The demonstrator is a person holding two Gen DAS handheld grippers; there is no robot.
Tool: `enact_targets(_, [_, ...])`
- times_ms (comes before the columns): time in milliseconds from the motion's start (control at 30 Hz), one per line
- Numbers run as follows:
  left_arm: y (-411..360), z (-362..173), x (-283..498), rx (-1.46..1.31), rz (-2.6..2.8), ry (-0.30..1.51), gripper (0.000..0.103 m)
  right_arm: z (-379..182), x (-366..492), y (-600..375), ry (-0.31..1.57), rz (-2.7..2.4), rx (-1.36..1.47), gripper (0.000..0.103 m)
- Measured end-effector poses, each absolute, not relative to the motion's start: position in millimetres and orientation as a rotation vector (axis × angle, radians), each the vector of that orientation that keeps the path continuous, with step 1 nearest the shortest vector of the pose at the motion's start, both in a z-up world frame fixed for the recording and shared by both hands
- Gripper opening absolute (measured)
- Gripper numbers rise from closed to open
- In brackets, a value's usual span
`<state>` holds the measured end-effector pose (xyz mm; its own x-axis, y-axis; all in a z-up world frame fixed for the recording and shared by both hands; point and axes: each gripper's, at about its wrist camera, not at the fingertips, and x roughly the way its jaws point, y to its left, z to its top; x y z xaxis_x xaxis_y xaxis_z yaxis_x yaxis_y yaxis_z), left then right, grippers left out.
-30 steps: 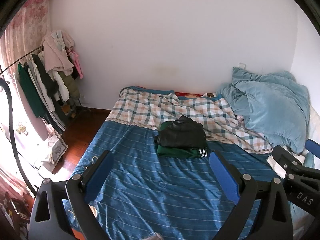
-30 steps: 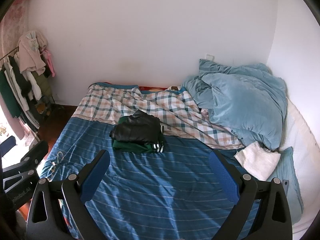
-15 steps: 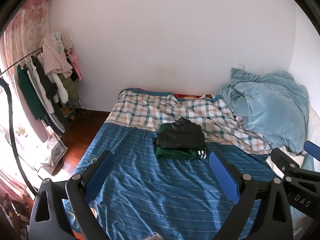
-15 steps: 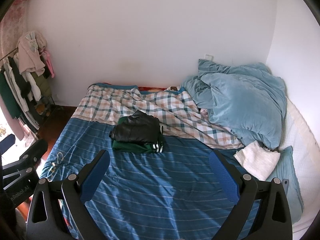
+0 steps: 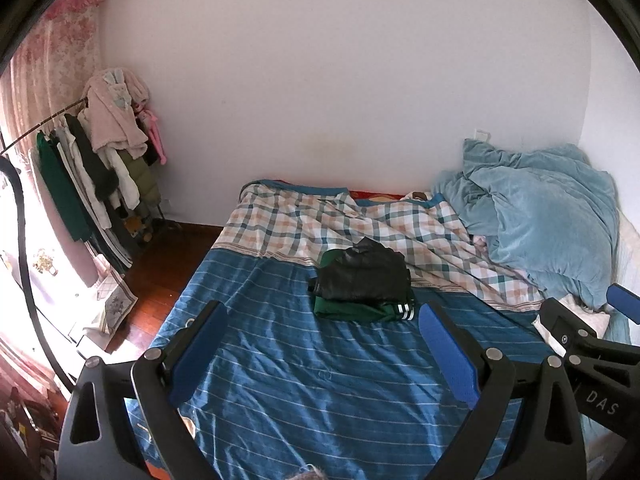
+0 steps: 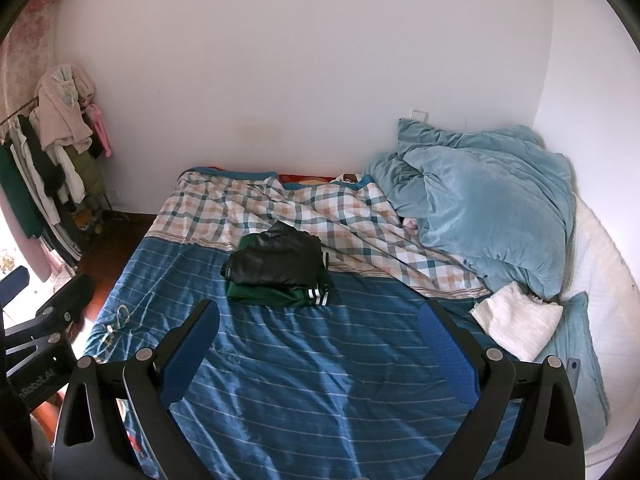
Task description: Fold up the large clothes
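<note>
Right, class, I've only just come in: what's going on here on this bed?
A person holds two grippers over a bed, and both are open and empty. The left gripper and right gripper hover above the blue striped sheet, touching nothing. Ahead lies a folded stack: a black garment on a green one. A white cloth sits loose to the right, beside a blue duvet.

Lettering on the two grippers

The right gripper (image 5: 600,344) is showing white letters "DAS" on its black body in the left wrist view; the left gripper (image 6: 44,320) is carrying white print reading roughly "nRoboLAI", its start cut off.
</note>
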<state>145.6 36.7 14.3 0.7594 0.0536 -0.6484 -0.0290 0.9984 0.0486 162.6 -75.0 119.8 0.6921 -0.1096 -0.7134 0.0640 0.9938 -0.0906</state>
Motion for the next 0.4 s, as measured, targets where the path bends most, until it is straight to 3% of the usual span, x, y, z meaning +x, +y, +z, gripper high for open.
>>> enact_targets(400, [46.1,11.7,143.5,0.026,0.047,0.721,0.097,118.6,165.3,-68.0,0.81,-0.097,-0.06,0.101])
